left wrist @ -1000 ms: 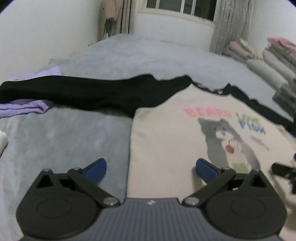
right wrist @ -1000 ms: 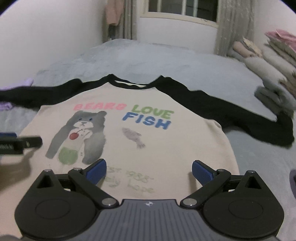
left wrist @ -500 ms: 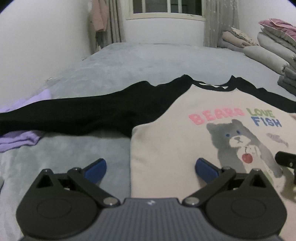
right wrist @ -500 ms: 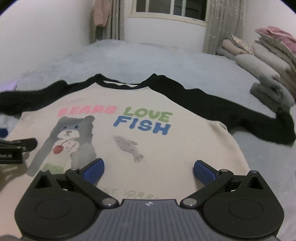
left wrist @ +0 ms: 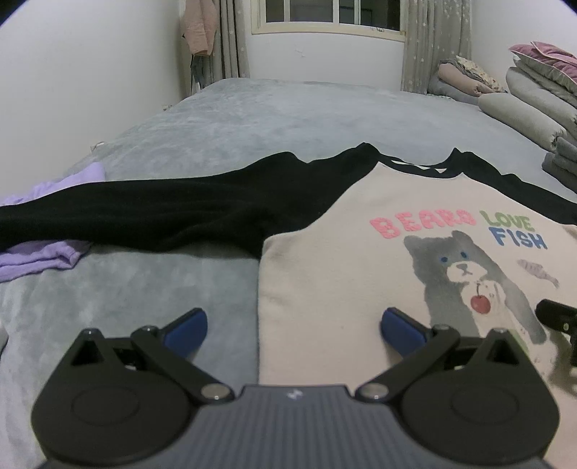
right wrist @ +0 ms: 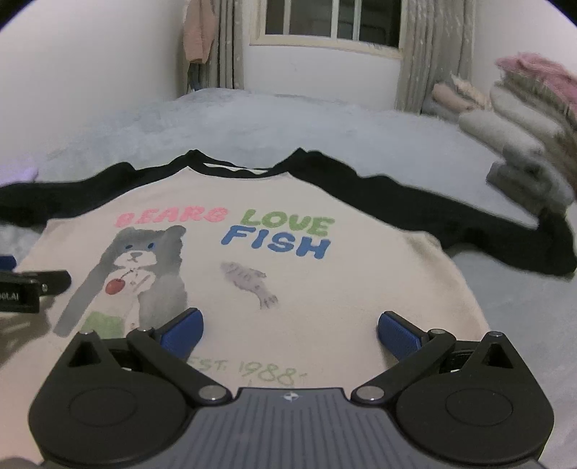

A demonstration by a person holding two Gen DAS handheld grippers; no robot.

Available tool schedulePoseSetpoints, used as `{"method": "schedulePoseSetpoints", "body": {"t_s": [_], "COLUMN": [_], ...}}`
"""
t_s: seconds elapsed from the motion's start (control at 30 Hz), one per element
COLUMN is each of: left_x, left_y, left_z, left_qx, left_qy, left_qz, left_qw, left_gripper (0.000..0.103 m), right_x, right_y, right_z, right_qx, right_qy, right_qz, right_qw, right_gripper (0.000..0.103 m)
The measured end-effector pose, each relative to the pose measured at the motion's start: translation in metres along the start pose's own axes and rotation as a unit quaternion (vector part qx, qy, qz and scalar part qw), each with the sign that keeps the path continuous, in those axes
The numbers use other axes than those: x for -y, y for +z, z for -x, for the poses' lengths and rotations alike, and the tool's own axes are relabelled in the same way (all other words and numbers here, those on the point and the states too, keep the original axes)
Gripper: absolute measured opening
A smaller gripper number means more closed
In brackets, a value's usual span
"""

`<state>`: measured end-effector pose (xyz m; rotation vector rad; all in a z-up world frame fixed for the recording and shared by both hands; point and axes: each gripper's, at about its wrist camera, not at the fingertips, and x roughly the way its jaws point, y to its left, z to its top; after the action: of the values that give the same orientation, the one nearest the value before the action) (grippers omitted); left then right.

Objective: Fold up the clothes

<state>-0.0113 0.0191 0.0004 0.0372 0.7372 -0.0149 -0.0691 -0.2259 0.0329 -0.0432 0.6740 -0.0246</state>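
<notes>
A cream shirt [right wrist: 324,288] with black sleeves and a bear-and-fish print lies flat, front up, on the grey bed [left wrist: 288,119]. Its left black sleeve [left wrist: 162,213] stretches out to the left; the right sleeve [right wrist: 468,231] stretches to the right. My left gripper [left wrist: 294,324] hovers open over the shirt's [left wrist: 342,288] left side edge, one blue finger above the bedcover, the other above the cream cloth. My right gripper [right wrist: 288,328] hovers open over the lower front of the shirt. Nothing is between either pair of fingers.
A lilac garment [left wrist: 39,259] lies under the left sleeve's end. Folded bedding and clothes [right wrist: 523,144] are stacked along the right side of the bed. A wall runs along the left, a window [left wrist: 331,16] at the far end. Bare grey bedcover spreads beyond the collar.
Both grippers have tilted up and drawn back a little toward the shirt's hem, so more of the bed and window shows. The shirt has not moved. Both stay open.
</notes>
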Motion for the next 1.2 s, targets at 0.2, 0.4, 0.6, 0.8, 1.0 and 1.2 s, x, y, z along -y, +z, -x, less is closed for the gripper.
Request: {"method": "schedulePoseSetpoints", "body": {"t_s": [0.2, 0.4, 0.6, 0.8, 1.0, 1.2], "left_x": [-0.0005, 0.0004, 0.0009, 0.0013, 0.0014, 0.0017], "left_y": [-0.0002, 0.0001, 0.0002, 0.0002, 0.0002, 0.0002], "left_z": [0.0006, 0.0001, -0.0002, -0.0004, -0.0004, -0.0004], "left_qx": [0.0, 0.0, 0.0, 0.0, 0.0, 0.001], "left_qy": [0.0, 0.0, 0.0, 0.0, 0.0, 0.0], "left_qz": [0.0, 0.0, -0.001, 0.0, -0.001, -0.001], "left_qw": [1.0, 1.0, 1.0, 1.0, 1.0, 1.0], "left_gripper": [0.103, 0.103, 0.103, 0.103, 0.103, 0.103], "right_x": [-0.0017, -0.0026, -0.0028, -0.0024, -0.003, -0.0042], "right_y": [-0.0007, -0.0016, -0.0019, -0.0019, -0.0017, -0.0017], "right_z": [-0.0006, -0.0005, -0.0004, -0.0002, 0.0002, 0.0006], "right_qx": [0.0, 0.002, 0.003, 0.003, 0.003, 0.003], "right_qy": [0.0, 0.0, -0.001, -0.001, -0.002, -0.005], "right_qz": [-0.003, -0.004, -0.003, -0.003, -0.002, 0.002], "right_qw": [1.0, 1.0, 1.0, 1.0, 1.0, 1.0], "right_gripper": [0.103, 0.103, 0.103, 0.103, 0.103, 0.103]}}
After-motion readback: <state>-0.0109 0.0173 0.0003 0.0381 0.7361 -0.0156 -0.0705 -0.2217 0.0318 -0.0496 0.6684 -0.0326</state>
